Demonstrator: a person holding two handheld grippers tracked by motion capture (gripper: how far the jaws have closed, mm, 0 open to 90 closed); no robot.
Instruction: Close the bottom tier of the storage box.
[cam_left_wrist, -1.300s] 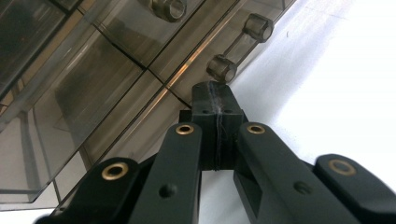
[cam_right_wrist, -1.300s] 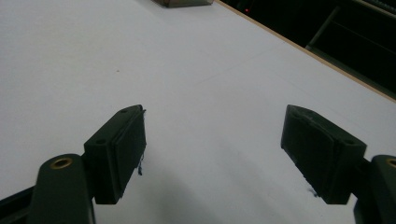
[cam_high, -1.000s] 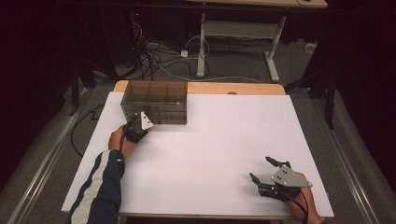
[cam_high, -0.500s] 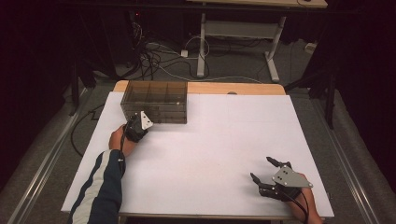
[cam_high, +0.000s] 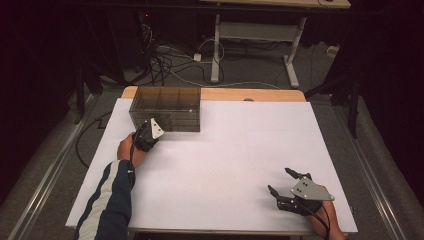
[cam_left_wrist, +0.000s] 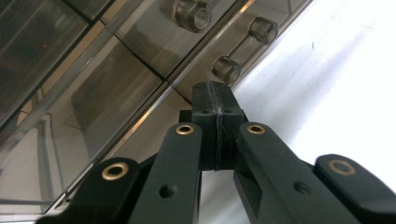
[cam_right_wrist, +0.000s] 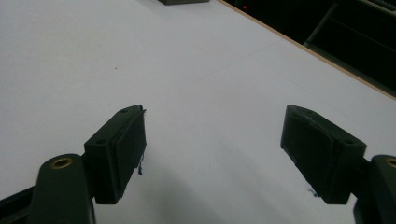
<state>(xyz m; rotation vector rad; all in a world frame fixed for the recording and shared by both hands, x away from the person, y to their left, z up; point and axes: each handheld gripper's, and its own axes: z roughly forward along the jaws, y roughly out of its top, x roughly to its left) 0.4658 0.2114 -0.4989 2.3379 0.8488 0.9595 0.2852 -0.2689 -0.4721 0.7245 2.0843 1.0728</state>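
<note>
A smoky clear drawer box (cam_high: 166, 109) stands at the far left of the white table (cam_high: 225, 150). My left gripper (cam_high: 148, 134) rests right at its front lower left corner, jaws shut with nothing between them. In the left gripper view the closed tips (cam_left_wrist: 215, 95) sit just short of the box front (cam_left_wrist: 116, 88), below two clear drawer handles (cam_left_wrist: 243, 51). My right gripper (cam_high: 283, 186) lies near the front right of the table, jaws open wide over bare table in the right gripper view (cam_right_wrist: 212, 135).
A wooden strip (cam_high: 240, 94) runs along the table's far edge. Behind it are cables (cam_high: 170, 60) on the floor and a desk frame (cam_high: 260, 35). A striped sleeve (cam_high: 107, 205) comes in at the bottom left.
</note>
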